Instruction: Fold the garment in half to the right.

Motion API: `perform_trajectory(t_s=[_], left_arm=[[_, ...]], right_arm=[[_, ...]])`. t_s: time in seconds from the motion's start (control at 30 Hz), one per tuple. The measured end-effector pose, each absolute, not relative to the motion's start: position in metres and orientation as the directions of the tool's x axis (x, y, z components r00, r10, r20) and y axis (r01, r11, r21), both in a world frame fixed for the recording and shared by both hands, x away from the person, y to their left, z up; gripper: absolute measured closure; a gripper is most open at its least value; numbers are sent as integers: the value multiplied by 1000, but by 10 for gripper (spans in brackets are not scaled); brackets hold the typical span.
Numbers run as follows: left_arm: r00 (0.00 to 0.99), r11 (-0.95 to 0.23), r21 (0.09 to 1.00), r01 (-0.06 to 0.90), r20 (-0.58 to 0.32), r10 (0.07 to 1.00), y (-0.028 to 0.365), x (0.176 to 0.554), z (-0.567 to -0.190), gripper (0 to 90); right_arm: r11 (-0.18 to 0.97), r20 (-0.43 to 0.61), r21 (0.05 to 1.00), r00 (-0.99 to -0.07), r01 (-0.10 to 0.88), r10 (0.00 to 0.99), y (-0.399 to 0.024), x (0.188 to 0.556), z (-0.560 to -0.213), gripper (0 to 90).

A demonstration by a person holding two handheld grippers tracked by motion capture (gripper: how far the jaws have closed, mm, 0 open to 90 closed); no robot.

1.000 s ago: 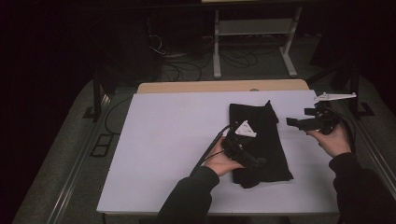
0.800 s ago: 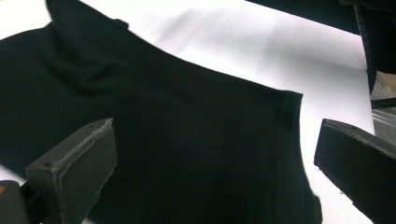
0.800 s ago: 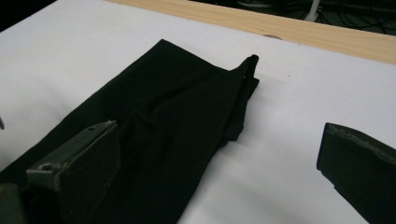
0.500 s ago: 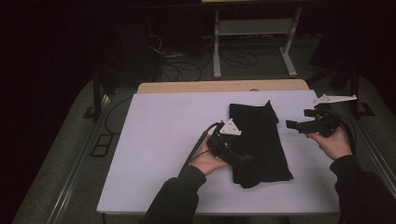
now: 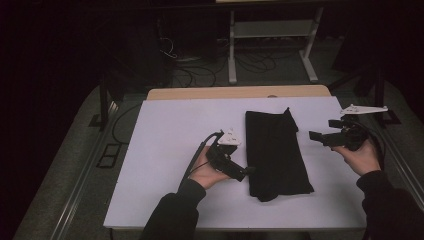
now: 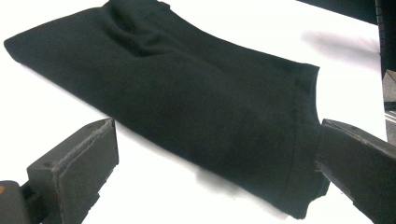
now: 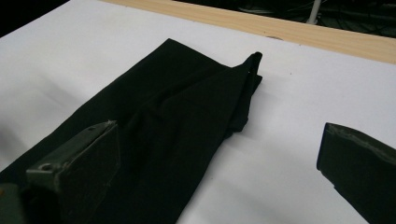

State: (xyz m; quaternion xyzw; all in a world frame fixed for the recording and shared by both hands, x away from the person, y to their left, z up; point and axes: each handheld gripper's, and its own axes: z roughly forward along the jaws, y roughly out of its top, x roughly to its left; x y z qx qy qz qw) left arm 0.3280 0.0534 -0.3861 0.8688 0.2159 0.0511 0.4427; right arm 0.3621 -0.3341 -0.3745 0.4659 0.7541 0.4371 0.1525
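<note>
While I watch from the high view, the folded black cloth garment [image 5: 276, 152] lies lengthwise on the white rectangular table top [image 5: 165, 150], right of its middle, with one small corner sticking up at its far end. My left gripper [image 5: 248, 171] is low over the table just beside the cloth's near left edge, jaws pointing at it. In the left gripper view the folded black cloth garment [image 6: 187, 102] runs across between the two black jaws, which stand wide apart with nothing between the pads; whether the right-hand jaw touches the hem I cannot tell. My right gripper [image 5: 314, 135] is held off the cloth's right side, near the table's right edge, aimed back toward the fabric. In the right gripper view its jaws are spread wide as well and hold nothing, with the cloth [image 7: 173, 121] lying past them and a light wooden strip [image 7: 299, 32] along the table's far edge.
</note>
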Motion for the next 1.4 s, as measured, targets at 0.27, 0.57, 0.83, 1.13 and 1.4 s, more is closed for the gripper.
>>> perform_trajectory(t_s=[0.27,0.57,0.83,1.13,1.4], left_arm=[[896,-510,797,324,-86,435,69,325,-383,0],[888,-486,808,334,-97,449,92,318,-384,0],[878,-476,811,340,-93,469,112,311,-383,0],[856,-447,818,362,-102,507,134,307,-387,0],[844,-431,822,374,-108,526,148,304,-392,0]], right_arm=[[196,171,802,-532,564,829,-331,355,-377,0],[213,157,804,-545,555,824,-326,346,-377,0],[233,142,803,-555,549,820,-325,338,-378,0],[230,144,807,-558,544,817,-329,328,-381,0],[230,147,807,-562,544,814,-328,320,-383,0]])
